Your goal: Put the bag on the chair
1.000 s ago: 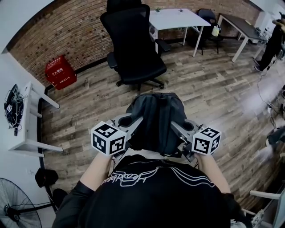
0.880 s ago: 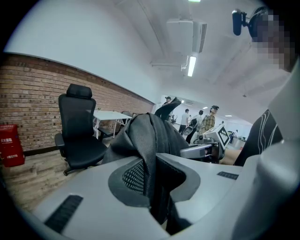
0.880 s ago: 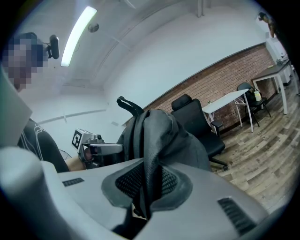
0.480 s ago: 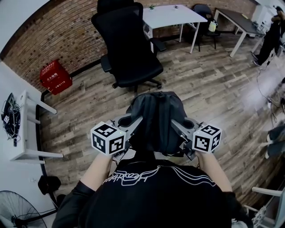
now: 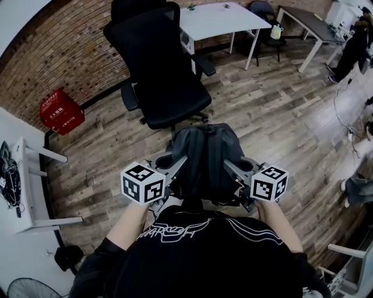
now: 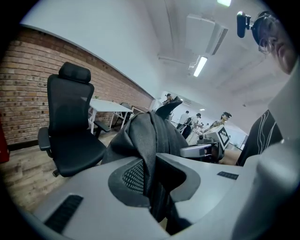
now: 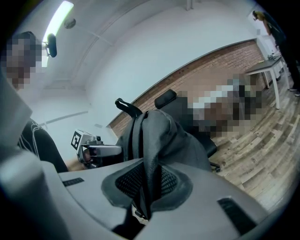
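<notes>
Before the chair (image 5: 166, 87), creased dark-grey bag (image 5: 205, 154) hangs; L gripper (image 5: 176, 165), R gripper (image 5: 233, 167) fingers (image 6: 133, 178) clamped on it.

red crate (image 5: 61, 112) by brick wall (image 5: 64, 52) | white table (image 5: 224, 17) at back | dark table (image 5: 309, 23) far right | plank floor (image 5: 280, 105)

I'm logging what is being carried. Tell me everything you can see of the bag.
The bag is a dark grey backpack of soft, creased fabric, with a black carry loop at its top. It hangs slumped in front of the person, off the floor. The left gripper and the right gripper are each shut on a fold of its fabric, one at either side. It is short of the black chair and does not touch it.
</notes>
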